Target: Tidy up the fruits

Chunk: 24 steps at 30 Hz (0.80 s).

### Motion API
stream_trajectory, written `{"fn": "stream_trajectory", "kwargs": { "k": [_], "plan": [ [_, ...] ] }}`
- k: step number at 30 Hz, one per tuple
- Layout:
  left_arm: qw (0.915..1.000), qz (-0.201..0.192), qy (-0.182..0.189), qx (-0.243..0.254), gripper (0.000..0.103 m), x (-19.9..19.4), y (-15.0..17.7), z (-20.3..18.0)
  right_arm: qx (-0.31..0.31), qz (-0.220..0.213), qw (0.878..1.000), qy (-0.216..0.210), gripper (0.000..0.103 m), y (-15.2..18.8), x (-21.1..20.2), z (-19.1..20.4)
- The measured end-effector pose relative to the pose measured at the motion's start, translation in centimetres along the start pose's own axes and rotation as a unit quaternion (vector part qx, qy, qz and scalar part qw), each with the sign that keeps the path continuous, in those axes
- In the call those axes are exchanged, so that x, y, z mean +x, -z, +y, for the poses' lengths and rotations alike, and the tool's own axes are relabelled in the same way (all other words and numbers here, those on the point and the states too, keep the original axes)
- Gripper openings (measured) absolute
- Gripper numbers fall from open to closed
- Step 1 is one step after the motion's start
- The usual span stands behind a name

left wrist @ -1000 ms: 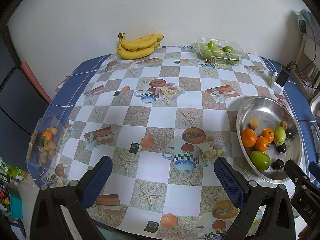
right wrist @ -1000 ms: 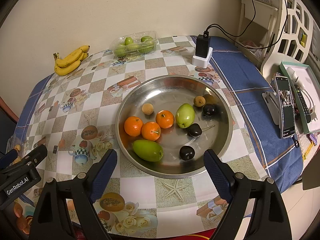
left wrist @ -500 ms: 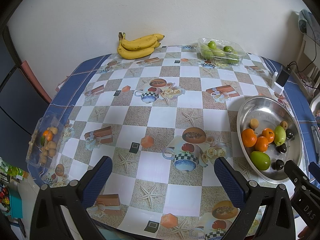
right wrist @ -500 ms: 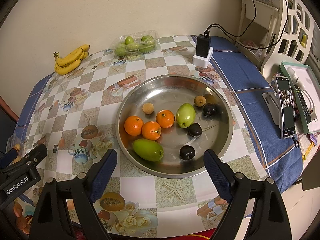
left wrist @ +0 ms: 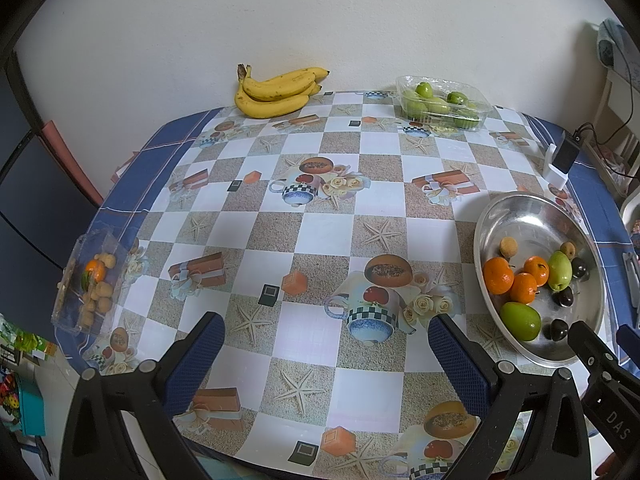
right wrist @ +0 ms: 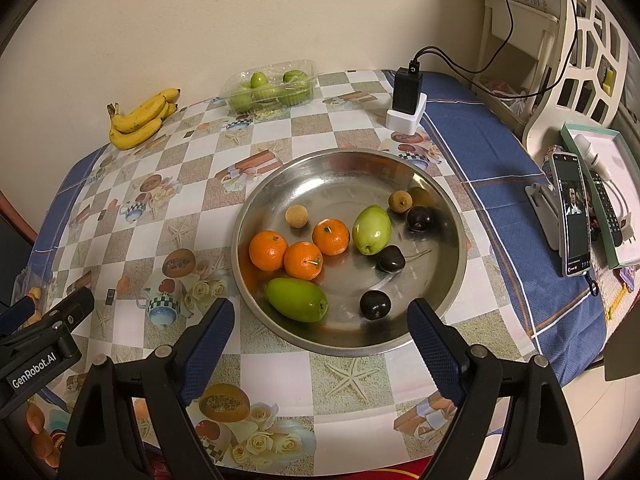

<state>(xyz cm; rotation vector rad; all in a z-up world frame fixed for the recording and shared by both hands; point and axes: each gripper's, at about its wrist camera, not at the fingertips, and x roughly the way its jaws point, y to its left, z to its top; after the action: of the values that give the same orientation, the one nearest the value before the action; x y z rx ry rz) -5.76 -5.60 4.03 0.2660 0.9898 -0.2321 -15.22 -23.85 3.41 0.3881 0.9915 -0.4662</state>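
Note:
A steel plate holds three oranges, two green fruits, three dark plums and two small brown fruits. A banana bunch and a clear box of green fruits sit at the table's far edge. A clear box of small brown fruits and an orange lies at the left edge. My left gripper is open and empty over the table's near side. My right gripper is open and empty just before the plate's near rim.
A black charger on a white base with a cable stands behind the plate. A phone on a stand, a remote and a box lie off the table's right side. A white shelf stands at the far right.

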Motion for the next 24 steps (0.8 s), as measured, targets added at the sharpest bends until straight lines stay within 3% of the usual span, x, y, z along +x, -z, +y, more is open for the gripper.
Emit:
{"fn": "stream_trajectory", "kwargs": {
  "k": [24],
  "plan": [
    [1.0, -0.005, -0.003, -0.006, 0.103, -0.32, -0.07, -0.09, 0.0, 0.0, 1.0, 0.0, 0.089, -0.01, 0.05, -0.03]
  ]
}}
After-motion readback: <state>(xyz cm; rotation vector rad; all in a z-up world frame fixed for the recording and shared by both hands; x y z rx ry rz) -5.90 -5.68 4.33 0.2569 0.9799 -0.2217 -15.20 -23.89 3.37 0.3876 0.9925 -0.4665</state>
